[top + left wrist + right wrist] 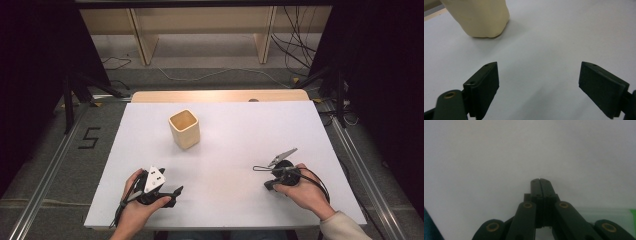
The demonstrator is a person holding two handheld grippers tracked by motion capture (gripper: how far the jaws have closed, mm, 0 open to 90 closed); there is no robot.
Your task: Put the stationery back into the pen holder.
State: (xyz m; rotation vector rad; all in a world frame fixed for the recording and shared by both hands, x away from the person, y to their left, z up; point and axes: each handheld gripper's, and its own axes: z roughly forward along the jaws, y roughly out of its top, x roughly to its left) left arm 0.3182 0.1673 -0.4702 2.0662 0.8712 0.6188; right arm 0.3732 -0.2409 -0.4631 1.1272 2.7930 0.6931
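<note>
The left gripper (539,87) rested near the table (240,130) edge, jaws spread wide toward the upright cream cup (184,129), seemingly readied for it, while the right gripper (541,185) lay closed, empty.

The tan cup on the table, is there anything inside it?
From the high view, the cup stands upright with its mouth open, and the upper inner walls look bare. Its bottom is hidden by the near wall, so something small lying there cannot be ruled out.
</note>
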